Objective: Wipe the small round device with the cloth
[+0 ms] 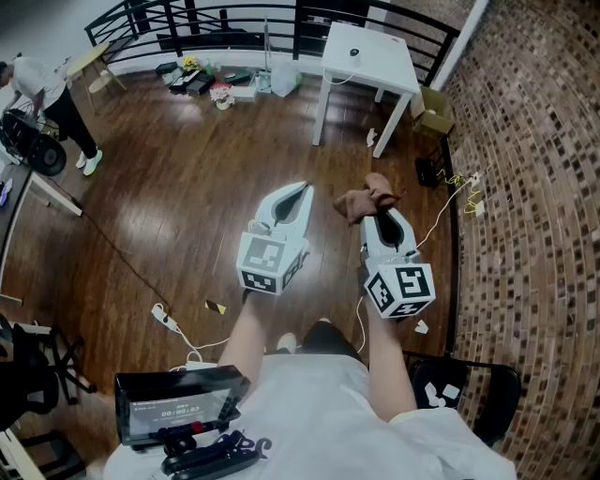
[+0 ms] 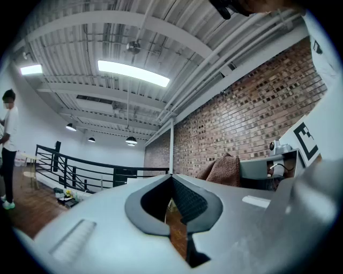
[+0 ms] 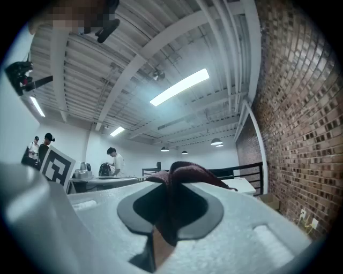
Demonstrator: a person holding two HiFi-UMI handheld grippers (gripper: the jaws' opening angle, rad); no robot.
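Right hand-held gripper (image 1: 379, 213) tight on cloth (image 1: 362, 200)

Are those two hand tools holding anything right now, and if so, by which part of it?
The right gripper pinches the brown cloth by a bunched fold between its jaws; the rest pokes out ahead. The left gripper is shut and empty.

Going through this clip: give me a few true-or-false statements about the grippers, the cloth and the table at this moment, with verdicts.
1. The right gripper is shut on the brown cloth. True.
2. The left gripper holds the small round device. False: its jaws are shut on nothing, and the device sits on the white table.
3. The cloth touches the device. False: it is held in the air, well short of the table.
4. A black railing runs behind the table. True.
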